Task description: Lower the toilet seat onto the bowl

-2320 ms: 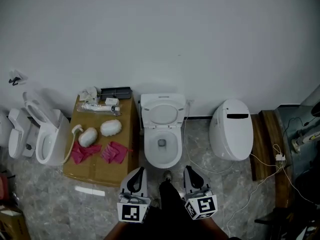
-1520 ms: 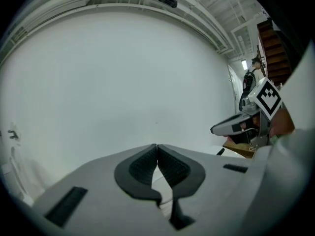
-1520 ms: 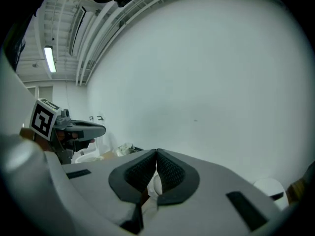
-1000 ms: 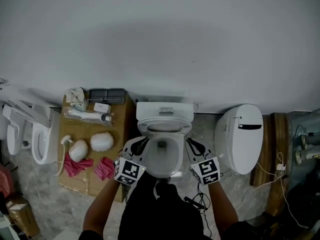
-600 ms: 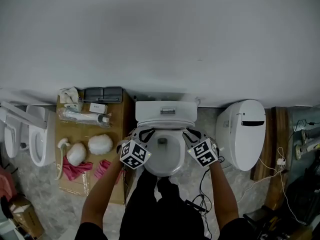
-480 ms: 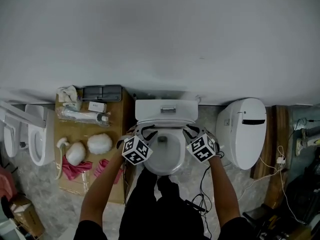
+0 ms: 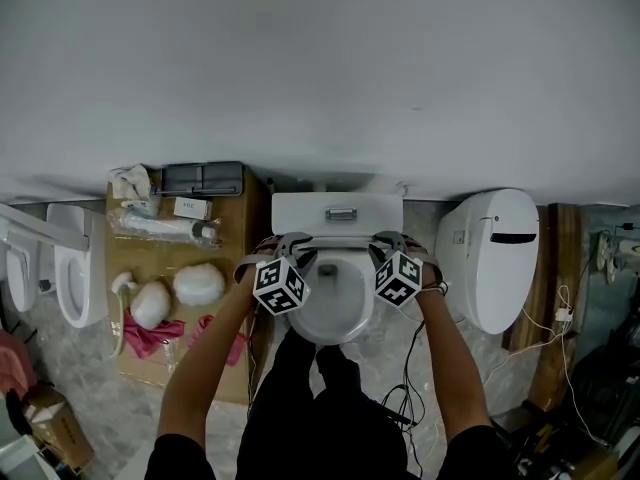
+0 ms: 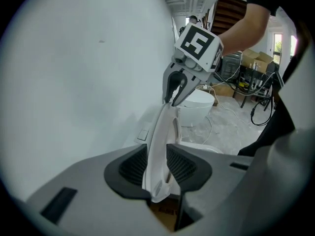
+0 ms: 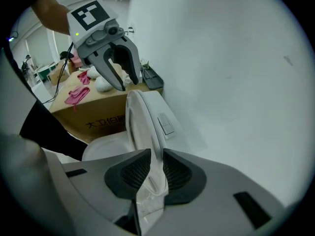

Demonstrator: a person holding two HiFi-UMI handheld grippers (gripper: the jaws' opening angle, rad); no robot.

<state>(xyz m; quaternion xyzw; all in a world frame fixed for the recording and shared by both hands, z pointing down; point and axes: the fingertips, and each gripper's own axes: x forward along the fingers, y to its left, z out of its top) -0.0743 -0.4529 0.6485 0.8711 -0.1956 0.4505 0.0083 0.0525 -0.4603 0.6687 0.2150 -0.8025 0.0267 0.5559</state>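
Left hand-held gripper (image 7: 285, 243), right hand-held gripper (image 7: 388, 240): jaws just opened, seat (image 8: 160, 132) between

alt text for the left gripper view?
The raised toilet seat stands edge-on between the left tool's jaws, against a white wall. The right tool sits at the seat's far edge. Both tools' jaws have just been opening.

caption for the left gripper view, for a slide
Left gripper, jaws just opened, straddles the raised seat edge; right gripper, likewise just opened, straddles its far end
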